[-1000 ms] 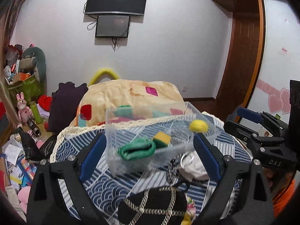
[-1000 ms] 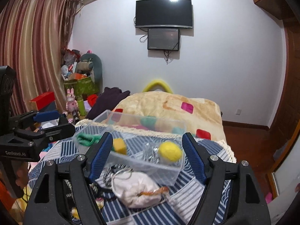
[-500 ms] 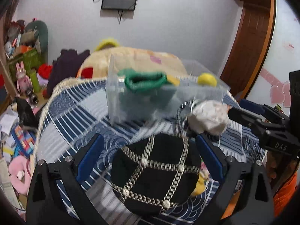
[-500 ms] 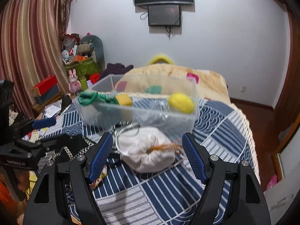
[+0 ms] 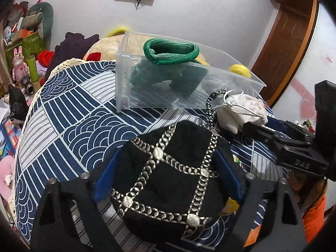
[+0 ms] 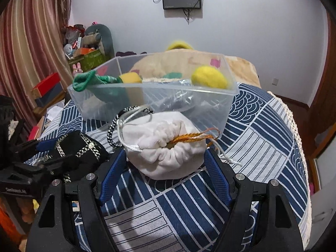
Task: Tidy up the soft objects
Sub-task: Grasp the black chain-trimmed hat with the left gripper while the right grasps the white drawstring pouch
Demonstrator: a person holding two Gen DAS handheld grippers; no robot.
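Left hand-held gripper (image 5: 166, 176): blue pads set on either flank of the black fabric pouch with silver chain lattice (image 5: 168, 174); whether they clamp it I cannot tell.
Right hand-held gripper (image 6: 164, 164): jaws spread, straddling the white drawstring velvet pouch (image 6: 166, 147); contact not certain.
Both pouches: lying on the blue-and-white patterned cloth of the counter (image 6: 262, 130), side by side, just in front of the box.
Clear plastic box (image 6: 155, 103): holds a green knitted piece (image 5: 170, 51), yellow sponge block (image 6: 129, 77), yellow fuzzy ball (image 6: 209, 79).

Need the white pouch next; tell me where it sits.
In the right wrist view, the white pouch lies on the tablecloth between the right tool's fingers, just before the bin.
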